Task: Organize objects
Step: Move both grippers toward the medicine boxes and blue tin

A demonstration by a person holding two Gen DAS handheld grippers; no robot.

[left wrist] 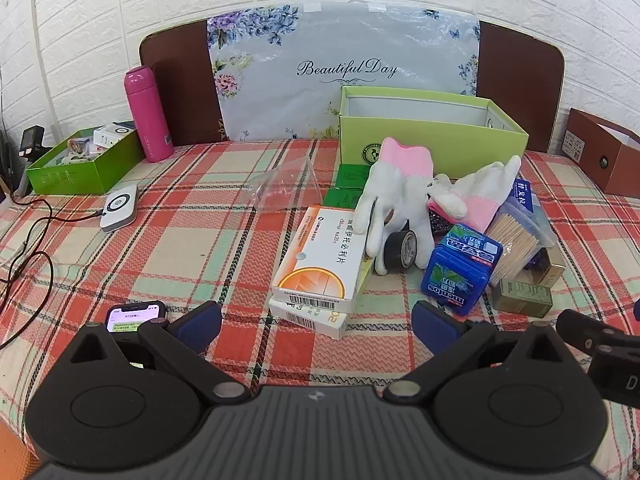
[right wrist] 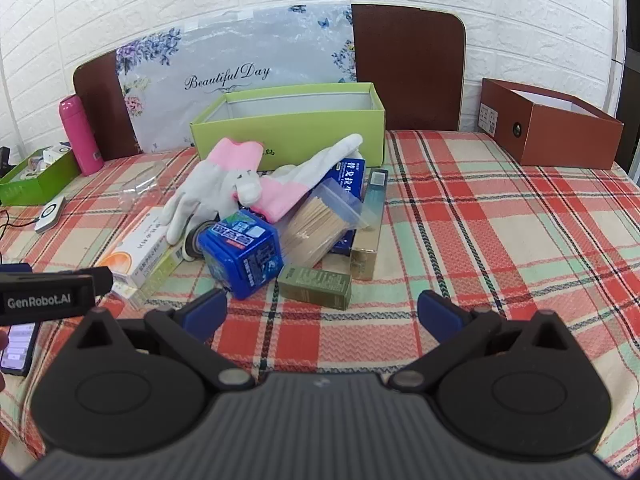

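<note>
A pile of small items lies on the plaid tablecloth in front of an open light-green box point(left wrist: 432, 136) point(right wrist: 296, 136). In it are white-and-pink gloves point(left wrist: 396, 196) point(right wrist: 208, 188), a white and orange medicine box point(left wrist: 320, 260) point(right wrist: 136, 252), a blue Mentos tin point(left wrist: 460, 272) point(right wrist: 244, 252), a bag of toothpicks point(left wrist: 516, 244) point(right wrist: 316, 224), a roll of black tape point(left wrist: 402, 248) and an olive carton point(left wrist: 522, 298) point(right wrist: 316, 284). My left gripper point(left wrist: 316, 326) stands open just short of the medicine box. My right gripper point(right wrist: 322, 312) stands open near the olive carton. Neither holds anything.
A pink flask point(left wrist: 148, 116) point(right wrist: 80, 140) and a dark-green tray of small things point(left wrist: 80, 164) stand at the far left. A white charger with cables point(left wrist: 119, 207) and a phone point(left wrist: 136, 314) lie left. A brown box point(right wrist: 548, 124) stands far right. Chair backs line the wall.
</note>
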